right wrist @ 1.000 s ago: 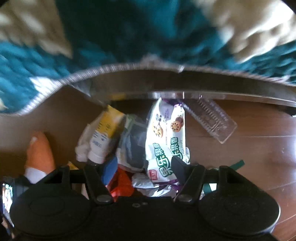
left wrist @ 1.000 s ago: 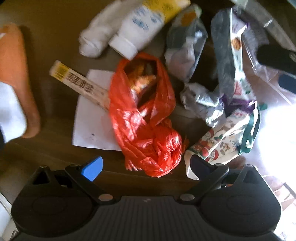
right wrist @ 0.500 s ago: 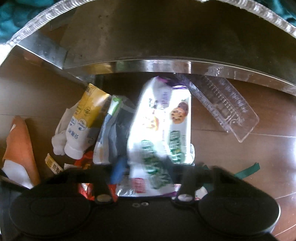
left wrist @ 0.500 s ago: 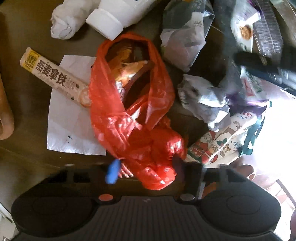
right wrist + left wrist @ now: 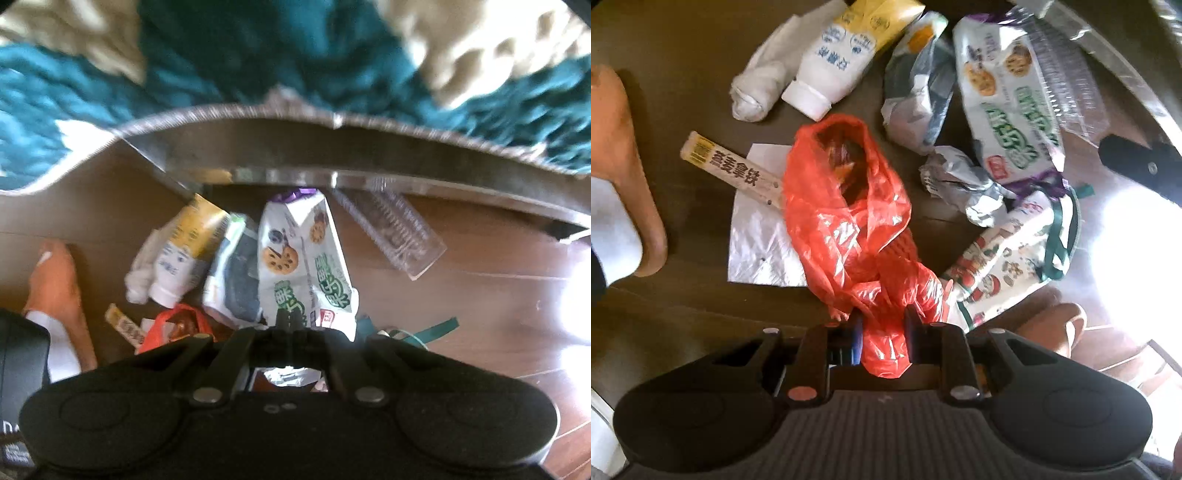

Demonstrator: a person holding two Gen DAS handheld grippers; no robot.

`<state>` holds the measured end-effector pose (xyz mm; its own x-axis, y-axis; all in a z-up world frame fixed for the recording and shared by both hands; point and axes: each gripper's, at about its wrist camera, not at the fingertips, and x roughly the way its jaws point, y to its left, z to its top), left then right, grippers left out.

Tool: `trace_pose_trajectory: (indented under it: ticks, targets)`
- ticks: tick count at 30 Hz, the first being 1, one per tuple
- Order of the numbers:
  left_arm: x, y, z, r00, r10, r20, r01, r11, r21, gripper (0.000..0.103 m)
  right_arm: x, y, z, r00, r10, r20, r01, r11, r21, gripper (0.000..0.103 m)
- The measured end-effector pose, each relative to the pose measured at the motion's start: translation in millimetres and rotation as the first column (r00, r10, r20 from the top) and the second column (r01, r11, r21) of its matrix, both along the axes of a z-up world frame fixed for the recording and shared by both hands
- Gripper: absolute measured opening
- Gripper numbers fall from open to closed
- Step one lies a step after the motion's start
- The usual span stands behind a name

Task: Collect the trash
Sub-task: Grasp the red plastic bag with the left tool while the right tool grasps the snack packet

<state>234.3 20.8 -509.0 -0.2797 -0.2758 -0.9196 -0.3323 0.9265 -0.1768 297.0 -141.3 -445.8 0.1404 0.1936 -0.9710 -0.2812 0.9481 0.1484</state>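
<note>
The left gripper [image 5: 882, 330] has just been closing, and its fingers [image 5: 911, 332] now pinch the knotted lower end of the red plastic bag [image 5: 849, 221], leaving only a narrow gap filled by the crumpled plastic. The rest of the bag trails away over the dark wooden floor [image 5: 683, 55], its open mouth toward the squeeze tube [image 5: 842, 55] with a white cap and yellow end. A rolled white tissue [image 5: 761, 85] lies just beside the tube. To the left of the bag, a long stick sachet [image 5: 731, 170] rests across a white sheet of paper [image 5: 761, 240], and its near end touches the bag.

The right gripper [image 5: 291, 325] has its fingers fully together, clamped on the bottom edge of the cookie packet [image 5: 303, 266], a white wrapper with green lettering and cookie pictures. In the left wrist view the same packet sits at upper right, next to a crumpled silver wrapper [image 5: 964, 184] and above a Christmas-print bag [image 5: 1004, 258] with green ribbon handles. A grey-and-white pouch [image 5: 916, 96] lies between the tube and the cookie packet. A clear plastic tray [image 5: 399, 232] rests on the floor to the right of the packet, near the edge of a teal and cream rug [image 5: 258, 55].
</note>
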Motion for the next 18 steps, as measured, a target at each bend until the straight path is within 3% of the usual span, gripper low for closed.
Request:
trace_pose_trajectory:
  ticks: [3, 6, 8, 14, 18]
  targets:
    - [-3, -2, 10, 0.999, -0.013, 0.036, 0.013, 1.0, 0.001, 0.021, 9, -6, -4, 1.0, 0.025, -0.006, -0.025, 0.999, 0.029, 0.024]
    - [-5, -1, 2, 0.999, -0.027, 0.018, 0.027, 1.0, 0.011, 0.021, 18, -13, -21, 1.0, 0.023, -0.008, -0.023, 1.0, 0.003, 0.031]
    - [-6, -2, -8, 1.0, -0.021, -0.006, 0.021, 1.0, 0.014, 0.021, 27, -21, -36, 0.999, -0.004, -0.044, 0.005, 1.0, 0.024, 0.048]
    - [-2, -5, -30, 0.999, -0.015, -0.038, 0.014, 1.0, -0.005, 0.021, 49, -31, -84, 0.995, -0.055, -0.085, 0.056, 0.998, 0.009, 0.052]
    - [-2, -9, -37, 0.998, -0.017, -0.055, 0.016, 1.0, -0.019, 0.021, 54, -33, -109, 0.989, -0.087, -0.117, 0.096, 0.993, 0.073, 0.051]
